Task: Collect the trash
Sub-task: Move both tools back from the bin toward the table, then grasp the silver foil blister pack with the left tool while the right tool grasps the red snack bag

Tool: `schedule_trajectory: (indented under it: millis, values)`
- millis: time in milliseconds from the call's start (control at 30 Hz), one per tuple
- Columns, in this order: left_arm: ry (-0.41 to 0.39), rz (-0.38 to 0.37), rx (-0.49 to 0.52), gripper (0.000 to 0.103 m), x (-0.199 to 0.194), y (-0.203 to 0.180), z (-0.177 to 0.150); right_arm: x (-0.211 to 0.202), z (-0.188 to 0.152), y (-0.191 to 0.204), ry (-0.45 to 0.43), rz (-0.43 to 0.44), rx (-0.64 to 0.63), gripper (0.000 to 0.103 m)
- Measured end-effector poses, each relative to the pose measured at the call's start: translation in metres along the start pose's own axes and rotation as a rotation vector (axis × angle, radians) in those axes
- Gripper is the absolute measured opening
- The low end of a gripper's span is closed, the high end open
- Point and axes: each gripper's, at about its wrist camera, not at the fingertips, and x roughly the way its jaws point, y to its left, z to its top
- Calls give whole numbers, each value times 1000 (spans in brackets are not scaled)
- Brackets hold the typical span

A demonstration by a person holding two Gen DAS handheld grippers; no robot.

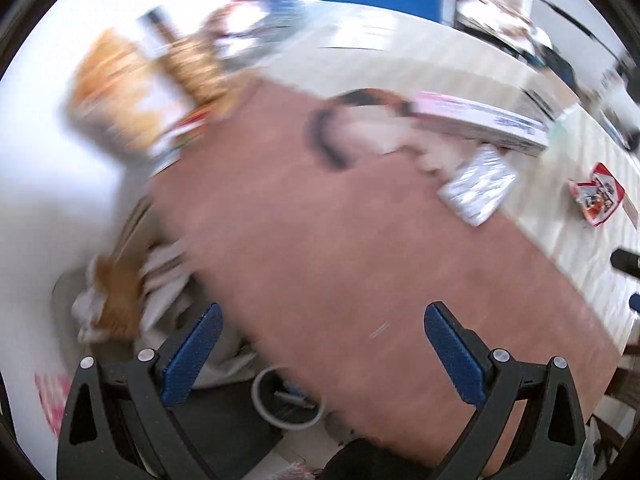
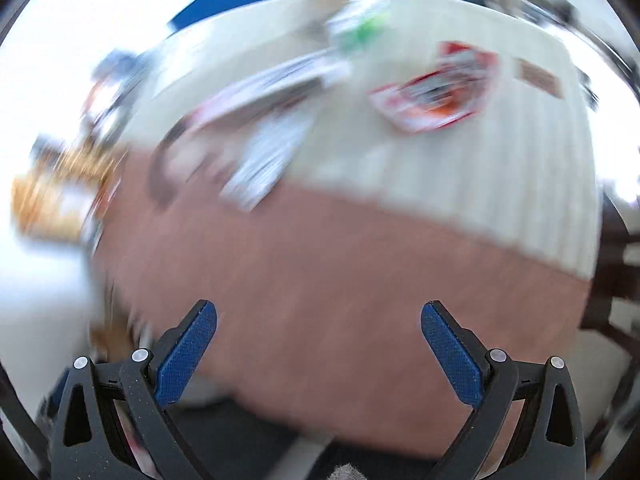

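Both views are smeared by motion. My left gripper (image 1: 322, 312) hangs open above the brown table top (image 1: 320, 248), with nothing between its blue pads. My right gripper (image 2: 318, 310) is open too and empty, over the same brown top (image 2: 340, 280). A silver foil wrapper (image 1: 478, 188) lies where the brown top meets a cream ribbed mat (image 1: 560, 232). The same silver foil wrapper (image 2: 268, 160) shows in the right wrist view. A red and white wrapper (image 1: 598, 198) lies on the mat at the far right, and this red and white wrapper (image 2: 436, 88) appears on the cream mat (image 2: 460, 184). A bin holding crumpled paper (image 1: 116, 300) sits below the table's left edge.
A magazine (image 1: 480, 120) and a dark-rimmed plate (image 1: 360, 128) lie at the back of the table. Orange and white food packets (image 1: 132, 92) stand at the back left. A grey ring (image 1: 286, 398) lies on the floor. A green and white packet (image 2: 362, 24) rests on the mat's far side.
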Motion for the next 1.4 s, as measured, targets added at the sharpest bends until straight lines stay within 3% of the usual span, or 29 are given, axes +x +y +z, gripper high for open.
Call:
schedule_trajectory:
  millis: [100, 200, 400, 467, 533, 633, 733, 900, 933, 1000, 1033, 1067, 1267, 1400]
  values:
    - [41, -36, 100, 103, 36, -45, 54, 22, 70, -40, -22, -72, 125, 103]
    - [98, -63, 171, 103, 68, -79, 89, 52, 118, -65, -2, -105, 213, 103]
    - [176, -96, 275, 103, 110, -113, 118, 103, 164, -67, 34, -112, 300, 103]
    - [191, -107, 288, 103, 116, -116, 124, 112, 169, -62, 18, -120, 327, 102]
    - [195, -116, 296, 103, 118, -117, 128, 114, 169, -54, -9, -187, 334, 97]
    - [198, -137, 329, 103, 119, -120, 132, 118, 161, -36, -25, -273, 247, 83]
    - [209, -158, 399, 103, 120, -129, 129, 111, 150, -27, -39, -253, 83, 66]
    - [252, -166, 481, 102, 134, -147, 121, 116, 127, -19, 68, -229, -125, 66]
    - [255, -175, 480, 93, 135, -149, 121, 117, 125, -20, 79, -221, -121, 66]
    - [264, -205, 464, 84, 133, -149, 122, 121, 133, -19, 92, -215, -122, 67]
    - [270, -223, 458, 70, 133, -150, 125, 123, 142, -21, 90, -216, -110, 69]
    - [278, -248, 446, 66, 130, -149, 122, 126, 143, -22, 91, -217, -92, 70]
    - [290, -253, 364, 65, 120, -146, 106, 134, 142, -25, 59, -252, -65, 66]
    - [285, -264, 290, 65, 109, -129, 91, 129, 138, -27, 60, -221, -88, 62]
